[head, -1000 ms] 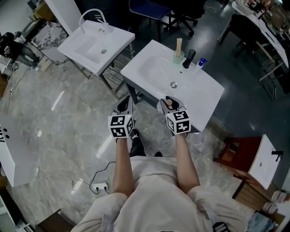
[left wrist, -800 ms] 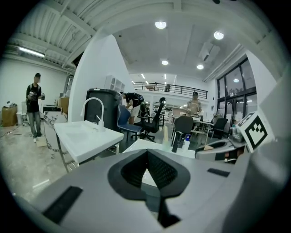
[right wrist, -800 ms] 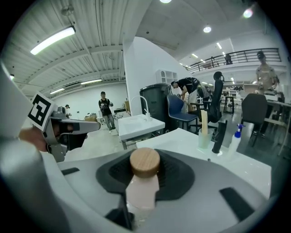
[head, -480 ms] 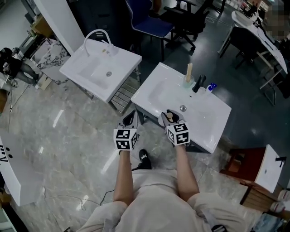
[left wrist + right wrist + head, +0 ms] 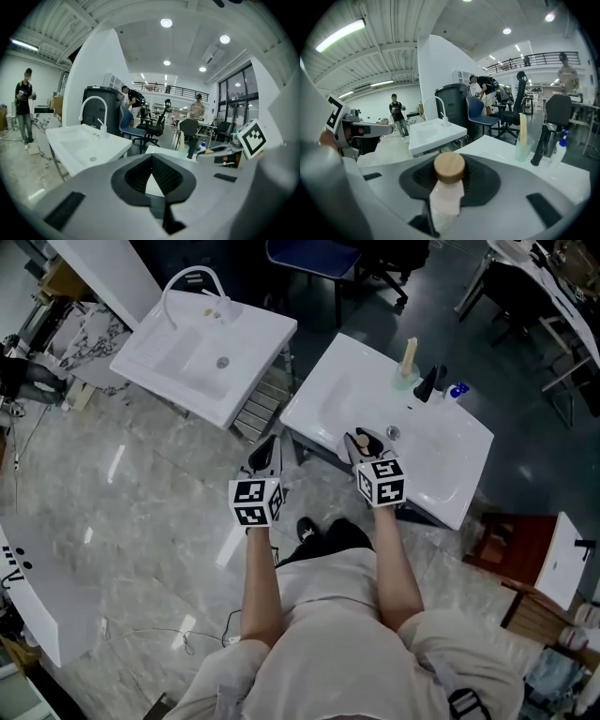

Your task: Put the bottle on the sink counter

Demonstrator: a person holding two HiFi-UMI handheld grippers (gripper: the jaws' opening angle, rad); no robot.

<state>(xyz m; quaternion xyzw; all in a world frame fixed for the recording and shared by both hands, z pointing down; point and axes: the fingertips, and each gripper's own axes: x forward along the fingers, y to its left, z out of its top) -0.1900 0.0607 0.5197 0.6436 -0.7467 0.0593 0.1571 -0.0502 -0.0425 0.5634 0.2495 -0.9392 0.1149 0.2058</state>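
Bottle [image 5: 448,194]: standing upright at lower centre; right gripper [image 5: 364,442] is clamping it.
Left gripper [image 5: 151,158]: jaws are pressing together, carrying nothing.

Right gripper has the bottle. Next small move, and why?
Probably carry the right gripper forward over the sink counter: its jaws clamp the wooden-capped bottle, which sits near the counter's front edge, and bare counter lies ahead.

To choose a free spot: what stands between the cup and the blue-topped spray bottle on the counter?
The black faucet, shown in the head view and the right gripper view.
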